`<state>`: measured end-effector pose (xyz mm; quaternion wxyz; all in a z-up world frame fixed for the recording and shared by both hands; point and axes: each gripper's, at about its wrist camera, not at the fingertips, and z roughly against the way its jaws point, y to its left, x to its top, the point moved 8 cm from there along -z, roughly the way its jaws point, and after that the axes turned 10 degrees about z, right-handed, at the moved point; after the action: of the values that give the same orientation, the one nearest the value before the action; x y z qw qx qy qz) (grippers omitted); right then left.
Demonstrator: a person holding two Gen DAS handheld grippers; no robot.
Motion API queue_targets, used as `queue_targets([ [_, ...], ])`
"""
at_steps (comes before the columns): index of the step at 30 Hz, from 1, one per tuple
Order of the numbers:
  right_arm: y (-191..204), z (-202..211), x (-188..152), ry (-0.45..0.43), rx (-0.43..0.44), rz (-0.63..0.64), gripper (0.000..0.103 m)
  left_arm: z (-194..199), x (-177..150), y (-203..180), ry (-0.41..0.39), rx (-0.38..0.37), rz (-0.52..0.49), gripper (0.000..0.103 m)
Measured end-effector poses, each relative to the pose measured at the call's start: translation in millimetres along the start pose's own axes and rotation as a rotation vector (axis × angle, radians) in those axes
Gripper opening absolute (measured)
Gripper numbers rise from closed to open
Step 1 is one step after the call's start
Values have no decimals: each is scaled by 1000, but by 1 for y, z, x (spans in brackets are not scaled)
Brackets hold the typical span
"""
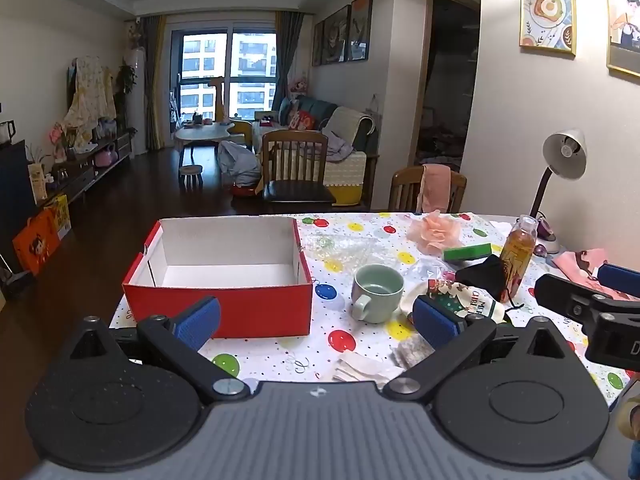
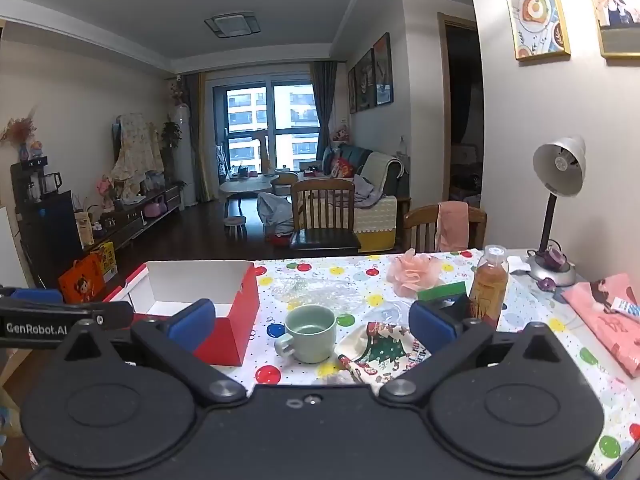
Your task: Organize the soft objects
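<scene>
Box [image 1: 218,276] empty, set left as bin; sock [image 2: 384,350] awaits ahead. Your left gripper [image 1: 316,318] and right gripper [image 2: 312,326] gape wide, nothing held.

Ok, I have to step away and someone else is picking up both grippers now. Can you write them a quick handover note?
Left hand-held gripper: open, holding nothing, above the table's near edge by the red box.
Right hand-held gripper: open, holding nothing, near the green mug.
Box: nothing in it, so no sorting done yet.
Soft things still on the table: Christmas stocking, pink mesh puff, black cloth, pink cloth, green sponge.
Mug and bottle are hard.
</scene>
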<state>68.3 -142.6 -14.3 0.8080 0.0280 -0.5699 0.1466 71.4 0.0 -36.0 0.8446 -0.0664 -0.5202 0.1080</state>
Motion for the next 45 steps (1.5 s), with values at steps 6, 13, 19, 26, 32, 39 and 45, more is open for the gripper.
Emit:
queue_targets([
  [6,-5,-2,4,-6,14,23,103,7,2,3,-10,-13,4,103],
  [13,3,0,-1,-6,2,33,103,9,-1,-8,-13,-8,-15,103],
  [19,1,2,1,-1,6,17,102,12,-1,-10,-12,-12,-26,103],
  [26,-1,0,-2,18,6,5,102,10,-3,-12,-1,-13,-35,103],
  [32,0,-5,-2,36,7,5,102,8,-4,-12,12,-14,-36,103],
  [39,-1,-8,-4,39,12,3,102,7,-5,-13,17,-21,-48,103],
  [45,0,-8,-5,42,10,3,102,6,-5,-13,20,-20,-47,103],
])
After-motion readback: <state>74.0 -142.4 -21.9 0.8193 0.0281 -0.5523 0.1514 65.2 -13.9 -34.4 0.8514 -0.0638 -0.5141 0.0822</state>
